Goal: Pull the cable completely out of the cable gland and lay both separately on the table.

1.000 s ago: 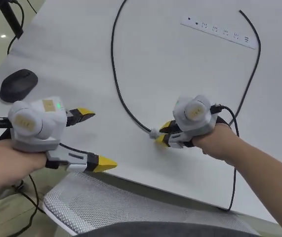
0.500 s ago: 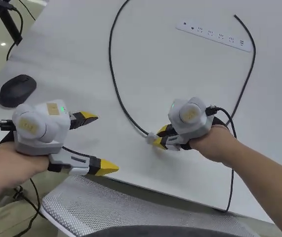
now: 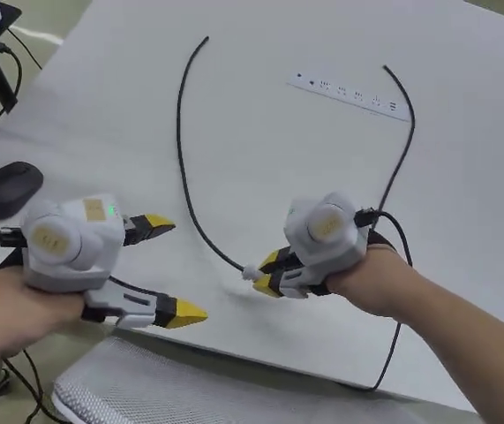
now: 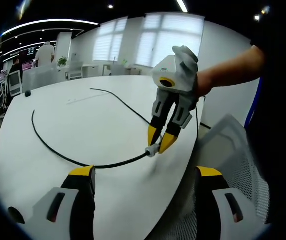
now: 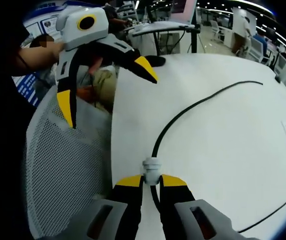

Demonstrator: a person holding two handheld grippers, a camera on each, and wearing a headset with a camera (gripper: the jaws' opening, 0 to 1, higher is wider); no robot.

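A small white cable gland [image 3: 252, 273] sits on a long black cable [image 3: 181, 168] that lies in a curve across the white table [image 3: 269, 150]. My right gripper [image 3: 266, 274] rests low on the table near its front edge, shut on the cable gland [image 5: 151, 169]. The cable [image 5: 193, 107] runs out ahead of the gland and also back between the jaws. My left gripper [image 3: 169, 268] hovers wide open to the left at the table's edge, holding nothing. From the left gripper view, the right gripper [image 4: 160, 141] pinches the gland [image 4: 152, 150].
A white power strip [image 3: 349, 93] lies at the back of the table. Another black cable stretch [image 3: 399, 150] curves past the right hand and off the front edge. A black mouse [image 3: 6, 188] sits far left. A mesh chair [image 3: 146, 389] stands below the front edge.
The head camera has moved, so the whole scene sits lower and further left. The right gripper stays shut on the gland and the left stays open.
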